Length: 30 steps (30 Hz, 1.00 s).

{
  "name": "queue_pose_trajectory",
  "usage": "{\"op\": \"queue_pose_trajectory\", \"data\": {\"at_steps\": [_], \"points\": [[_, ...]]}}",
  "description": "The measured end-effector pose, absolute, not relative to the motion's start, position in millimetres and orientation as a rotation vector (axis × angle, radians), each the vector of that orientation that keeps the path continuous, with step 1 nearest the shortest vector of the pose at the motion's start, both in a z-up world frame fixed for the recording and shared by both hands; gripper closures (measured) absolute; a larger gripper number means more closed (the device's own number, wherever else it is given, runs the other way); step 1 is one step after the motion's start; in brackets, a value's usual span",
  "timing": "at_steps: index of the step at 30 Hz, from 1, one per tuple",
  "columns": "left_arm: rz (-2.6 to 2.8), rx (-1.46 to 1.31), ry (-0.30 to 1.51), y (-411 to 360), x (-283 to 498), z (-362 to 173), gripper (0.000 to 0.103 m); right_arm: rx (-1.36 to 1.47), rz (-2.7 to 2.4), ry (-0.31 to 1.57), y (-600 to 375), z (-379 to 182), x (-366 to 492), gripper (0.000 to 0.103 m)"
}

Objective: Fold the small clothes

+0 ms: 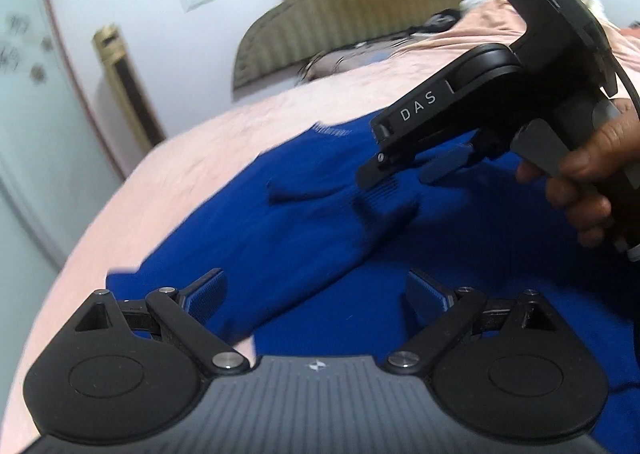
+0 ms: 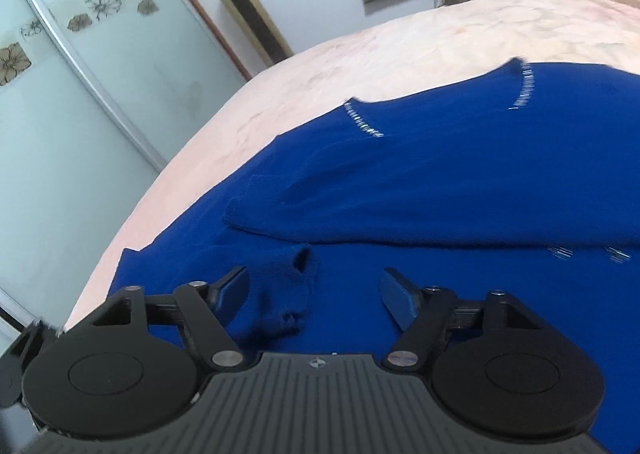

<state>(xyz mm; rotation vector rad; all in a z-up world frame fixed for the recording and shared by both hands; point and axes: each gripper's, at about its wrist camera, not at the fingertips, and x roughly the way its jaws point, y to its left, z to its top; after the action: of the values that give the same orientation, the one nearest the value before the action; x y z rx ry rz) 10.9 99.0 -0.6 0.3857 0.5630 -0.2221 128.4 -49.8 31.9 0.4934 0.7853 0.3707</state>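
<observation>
On the pink bed (image 2: 360, 54) we logged a blue sweater (image 2: 440, 182), cuff (image 2: 292, 286) between right gripper (image 2: 316, 290) jaws, unclamped, sleeve running away; left gripper (image 1: 316, 290) released, farther.

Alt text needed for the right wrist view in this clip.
A blue knit sweater lies spread on a peach bedspread, one sleeve cuff lying between the open jaws of the right gripper. A mirrored wardrobe door stands behind.
</observation>
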Motion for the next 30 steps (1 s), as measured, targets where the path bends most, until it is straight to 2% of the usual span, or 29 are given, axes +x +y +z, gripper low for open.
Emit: {"op": "queue_pose_trajectory", "data": {"at_steps": [1, 3, 4, 7, 12, 16, 21, 30], "points": [[-0.204, 0.374, 0.573, 101.4, 12.9, -1.3, 0.006, 0.481, 0.38, 0.784, -44.0, 33.1, 133.8, 0.046], [-0.158, 0.363, 0.584, 103.9, 18.1, -2.0, 0.006, 0.427, 0.407, 0.805, -28.5, 36.7, 144.6, 0.084], [-0.137, 0.362, 0.587, 104.4, 20.0, -2.3, 0.006, 0.397, 0.41, 0.814, -21.5, 39.5, 147.0, 0.093], [-0.083, 0.354, 0.586, 99.6, 30.3, -2.3, 0.006, 0.309, 0.433, 0.792, -3.5, 59.5, 154.6, 0.094], [-0.013, 0.389, 0.52, 85.5, 49.0, 3.0, 0.006, 0.235, 0.49, 0.625, 4.1, 125.4, 163.5, 0.094], [0.047, 0.352, 0.545, 95.9, 71.9, 5.4, 0.006, 0.123, 0.391, 0.515, -14.1, 157.3, 166.3, 0.094], [0.148, 0.279, 0.568, 112.7, 88.8, 9.6, 0.006, 0.134, 0.234, 0.512, -76.6, 150.5, 172.6, 0.094], [0.19, 0.252, 0.568, 114.8, 98.7, 12.8, 0.006, 0.282, 0.057, 0.553, -164.5, 99.3, 161.6, 0.094]]}}
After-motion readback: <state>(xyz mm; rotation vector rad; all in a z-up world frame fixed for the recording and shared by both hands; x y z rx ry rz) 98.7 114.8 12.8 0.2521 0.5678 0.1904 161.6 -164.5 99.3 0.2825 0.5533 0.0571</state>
